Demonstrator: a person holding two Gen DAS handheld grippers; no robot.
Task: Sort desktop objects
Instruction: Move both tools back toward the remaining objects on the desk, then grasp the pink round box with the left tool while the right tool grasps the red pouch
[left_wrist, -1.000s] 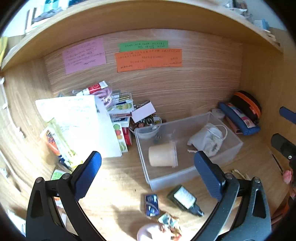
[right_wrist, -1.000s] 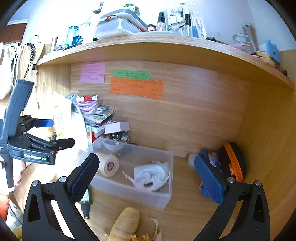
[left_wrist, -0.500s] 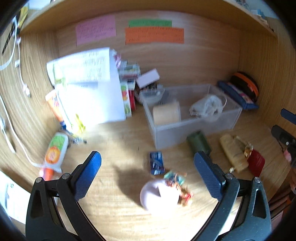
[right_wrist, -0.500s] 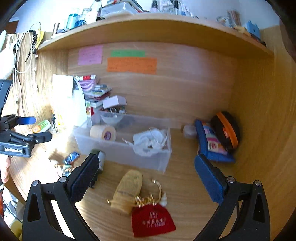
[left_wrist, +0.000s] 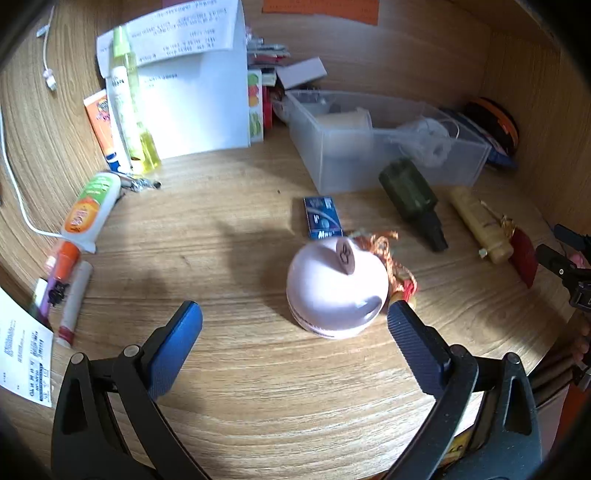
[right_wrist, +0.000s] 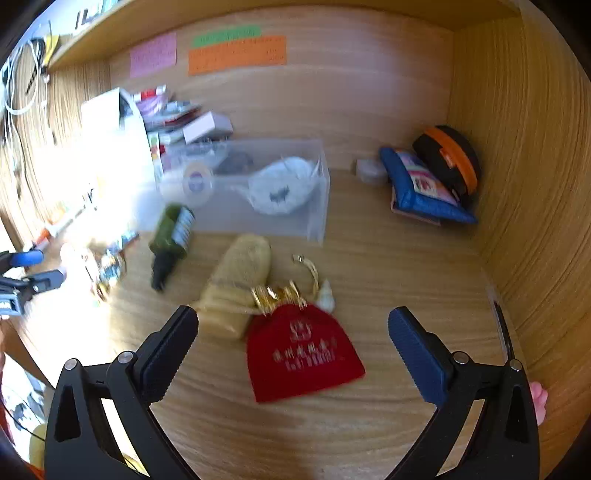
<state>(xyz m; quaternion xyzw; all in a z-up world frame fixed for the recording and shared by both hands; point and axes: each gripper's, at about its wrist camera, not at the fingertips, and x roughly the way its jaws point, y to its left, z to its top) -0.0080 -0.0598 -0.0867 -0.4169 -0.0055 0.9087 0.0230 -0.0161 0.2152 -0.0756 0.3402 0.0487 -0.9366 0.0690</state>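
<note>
We hold the left claw (left_wrist: 293, 334) wide open above the wooden counter (left_wrist: 221, 369), gripping nothing. Just ahead of it, near 12 o'clock in the left wrist view, sits a pale pink dome-shaped container (left_wrist: 334, 291); its right side lies close to the claw's right blue pad (left_wrist: 417, 349), though we cannot tell whether they touch. Behind the dome at 1 o'clock lies a tangle of orange-gold cord (left_wrist: 388, 254), and at 12 o'clock a small blue card box (left_wrist: 322, 218) lies flat. Farther on, a clear plastic bin (left_wrist: 388, 162) holds a roll of beige tape (left_wrist: 345, 120) and a white drawstring pouch (left_wrist: 424, 138). A dark green bottle (left_wrist: 410, 195) lies on its side just in front of the bin, cap toward us, and a yellow pouch (left_wrist: 476, 225) lies at 2 o'clock beside it.

The right claw (right_wrist: 291, 345) is likewise spread open and empty. A red velvet pouch (right_wrist: 303, 354) with gold lettering lies between its pads, toward 12 o'clock, touching neither. The yellow pouch (right_wrist: 238, 288) touches the red one's upper left edge at 11 o'clock. The bin (right_wrist: 258, 206) stands beyond at 12 o'clock, the green bottle (right_wrist: 171, 236) at 10 o'clock, both blurred. At 2 o'clock, a blue pencil case (right_wrist: 424, 195) and a black-and-orange case (right_wrist: 448, 162) rest against the side wall.
</note>
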